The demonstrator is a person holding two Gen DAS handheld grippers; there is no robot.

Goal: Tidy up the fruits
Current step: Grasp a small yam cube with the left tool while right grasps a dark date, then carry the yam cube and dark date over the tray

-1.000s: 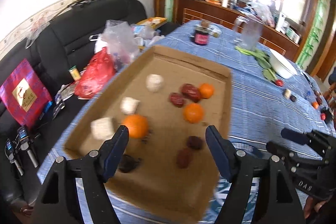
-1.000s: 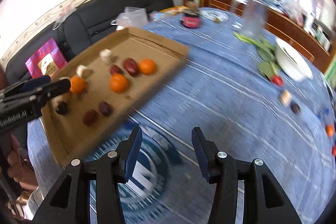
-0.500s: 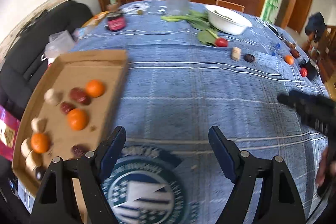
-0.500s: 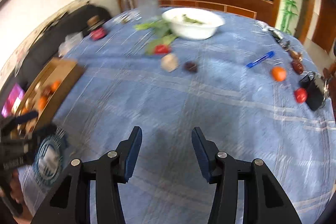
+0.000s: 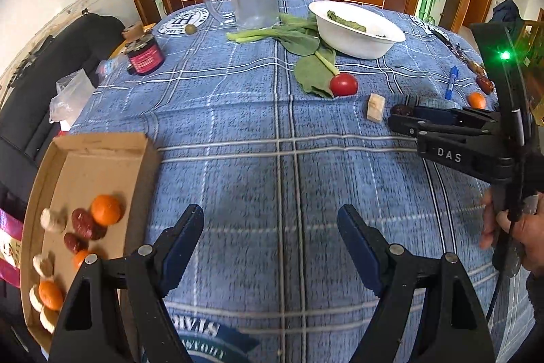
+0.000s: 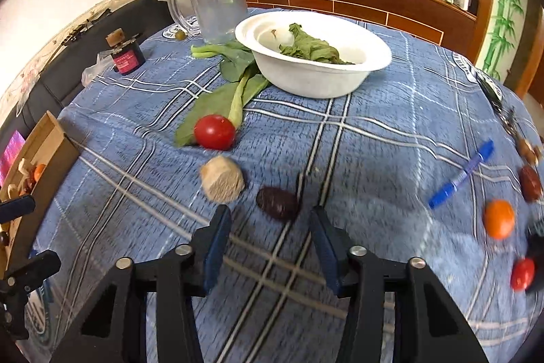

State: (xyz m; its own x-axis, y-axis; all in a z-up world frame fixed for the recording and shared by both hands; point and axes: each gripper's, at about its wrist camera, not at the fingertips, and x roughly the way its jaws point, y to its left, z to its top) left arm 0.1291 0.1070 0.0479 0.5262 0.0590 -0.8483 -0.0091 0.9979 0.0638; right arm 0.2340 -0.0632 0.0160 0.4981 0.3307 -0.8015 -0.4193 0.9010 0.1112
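My right gripper [image 6: 268,223] is open and empty, low over the blue checked cloth, with a dark red date [image 6: 277,202] just ahead between its fingertips. A beige chunk [image 6: 221,180] and a red tomato [image 6: 214,132] lie just left of it. An orange [image 6: 498,219], a small tomato [image 6: 522,273] and another date [image 6: 530,182] lie at the right. My left gripper [image 5: 270,227] is open and empty over the cloth, right of the cardboard tray [image 5: 105,155] that holds oranges [image 5: 106,210], dates and beige chunks. The right gripper also shows in the left wrist view [image 5: 401,118].
A white bowl [image 6: 312,70] with greens stands behind the tomato, leafy stalks [image 6: 234,87] beside it. A clear plastic jug [image 6: 217,2] and a dark jar [image 6: 126,58] stand at the back left. A blue pen [image 6: 462,174] lies at the right. A black sofa [image 5: 30,91] borders the table's left.
Both grippers swung right, away from the tray. The right gripper has come down close to the dark date and beige chunk. Both stayed open.
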